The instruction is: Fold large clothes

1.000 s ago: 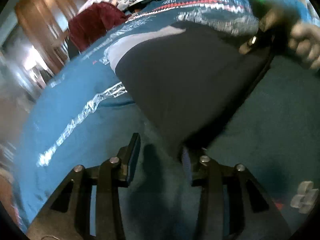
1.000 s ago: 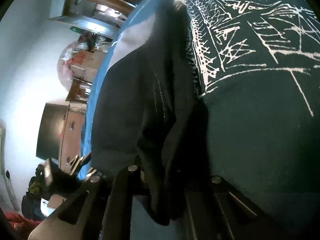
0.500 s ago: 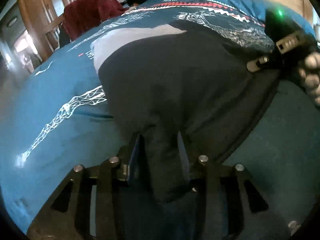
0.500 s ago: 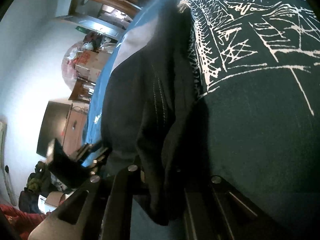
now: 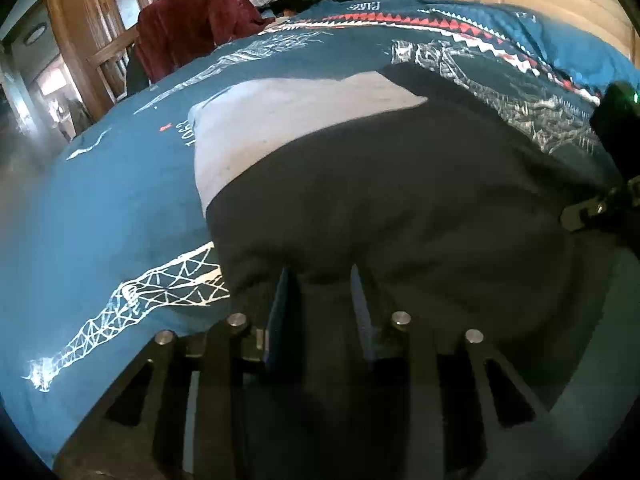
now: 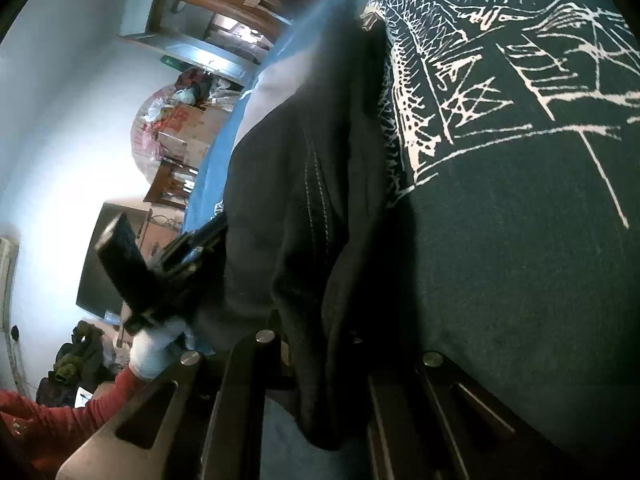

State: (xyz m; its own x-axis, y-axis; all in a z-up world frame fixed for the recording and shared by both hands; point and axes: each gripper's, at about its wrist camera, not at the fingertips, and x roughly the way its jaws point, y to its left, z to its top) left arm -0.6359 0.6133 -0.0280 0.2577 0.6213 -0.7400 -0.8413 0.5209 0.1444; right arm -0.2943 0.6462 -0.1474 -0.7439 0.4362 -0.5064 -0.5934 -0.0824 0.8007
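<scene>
The dark garment (image 5: 380, 200) fills the frame's centre on the teal printed bedspread (image 5: 100, 208), its near edge pinched by both the left gripper (image 5: 320, 300) and right gripper (image 6: 324, 344), folding seemingly barely begun.

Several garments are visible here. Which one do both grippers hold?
The black garment with a grey panel: left gripper and right gripper both pinch it. The dark red garment hangs untouched.

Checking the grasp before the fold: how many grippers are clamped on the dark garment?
2: the left gripper pinches the dark garment at its near edge; the right gripper clamps another bunched edge.
</scene>
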